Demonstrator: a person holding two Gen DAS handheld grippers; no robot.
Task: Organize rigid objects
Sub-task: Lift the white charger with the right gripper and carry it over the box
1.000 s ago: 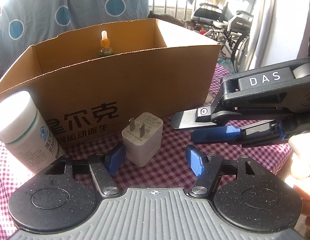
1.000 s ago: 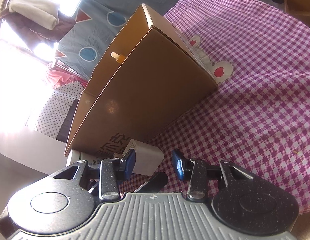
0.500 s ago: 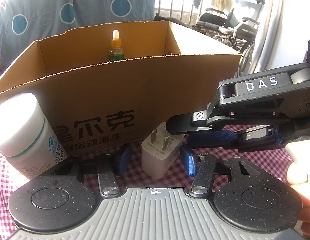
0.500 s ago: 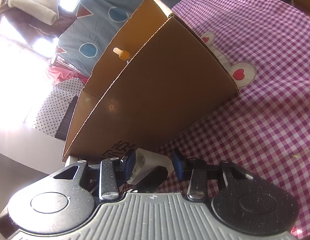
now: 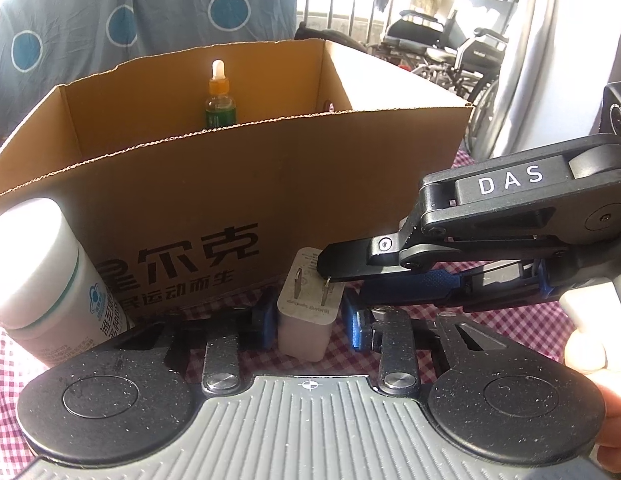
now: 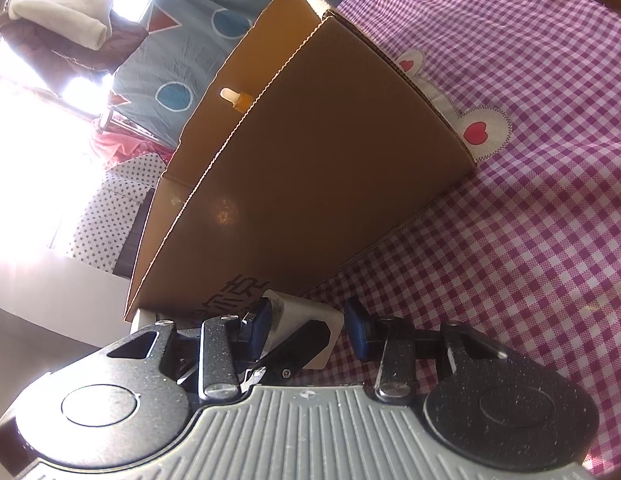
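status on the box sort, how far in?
Done: dropper bottle stands in the cardboard box. In hand: left claw brackets the white charger, not visibly clamped; right claw also at it. Left: charger and the white bottle outside.

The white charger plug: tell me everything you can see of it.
The charger plug is a small white block, plastic by the look, with rounded edges, two metal prongs and faint grey print on its prong face. It stands on the checked cloth just in front of the cardboard box, prongs tilted up and toward the left wrist camera. The left gripper brackets it, pads close at both sides. A finger of the right gripper reaches over its top by one prong.
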